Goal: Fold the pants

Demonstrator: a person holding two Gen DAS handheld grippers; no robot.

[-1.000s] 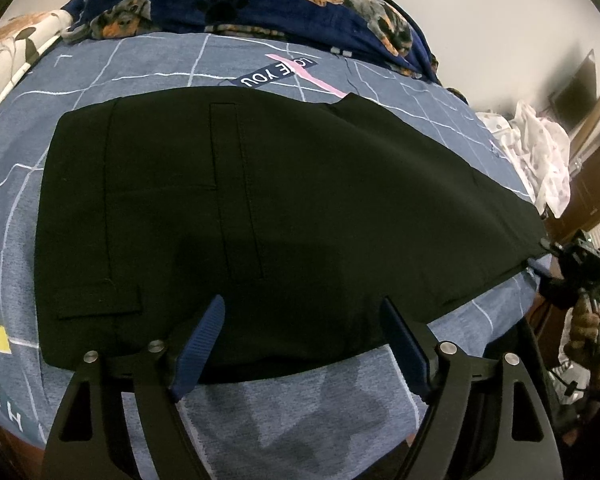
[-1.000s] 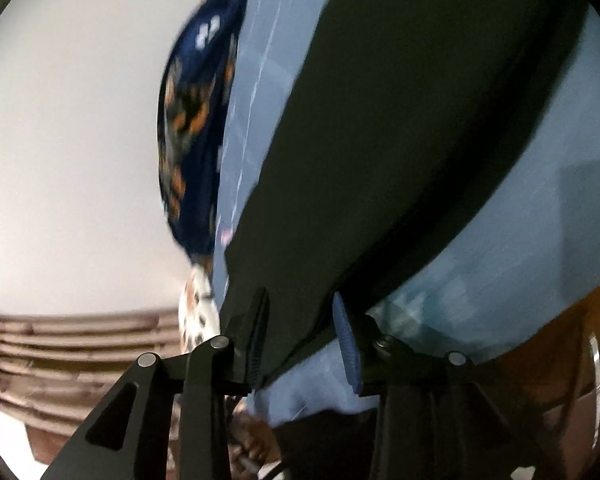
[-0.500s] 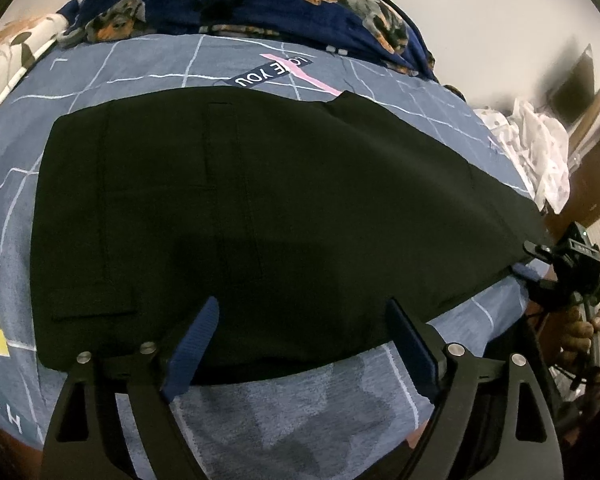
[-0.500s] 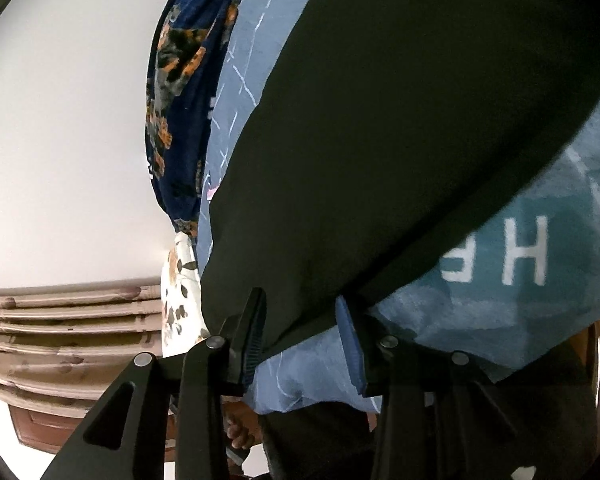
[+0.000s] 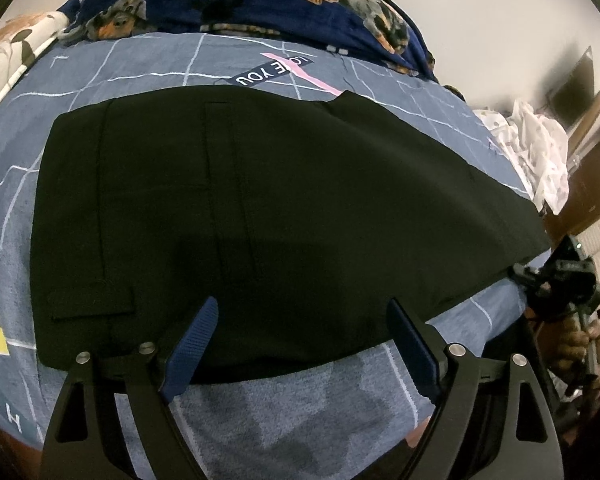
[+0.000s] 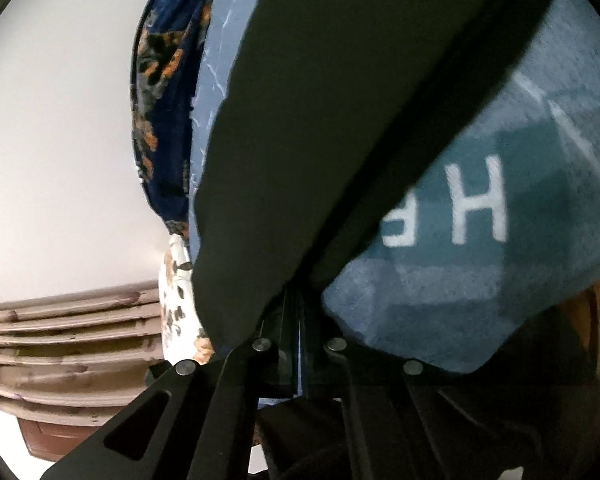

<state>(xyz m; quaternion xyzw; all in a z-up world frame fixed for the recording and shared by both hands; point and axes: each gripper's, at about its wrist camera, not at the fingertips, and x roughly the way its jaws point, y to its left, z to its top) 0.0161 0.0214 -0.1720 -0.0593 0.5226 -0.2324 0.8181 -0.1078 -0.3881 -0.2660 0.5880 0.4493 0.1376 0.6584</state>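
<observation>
Right hand-held gripper (image 6: 300, 312) clamps the pants (image 5: 260, 208) hem; left hand-held gripper (image 5: 300, 336) gapes empty, waistband grab next, I reckon.

Left gripper (image 5: 302, 336) jaws spread wide; right gripper (image 6: 300, 320) jaws clamped together.

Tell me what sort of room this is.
Most likely a bedroom: black pants lie on a bed's blue printed sheet, a dog-print blanket bunched at its far edge, a wooden headboard beside it.
</observation>
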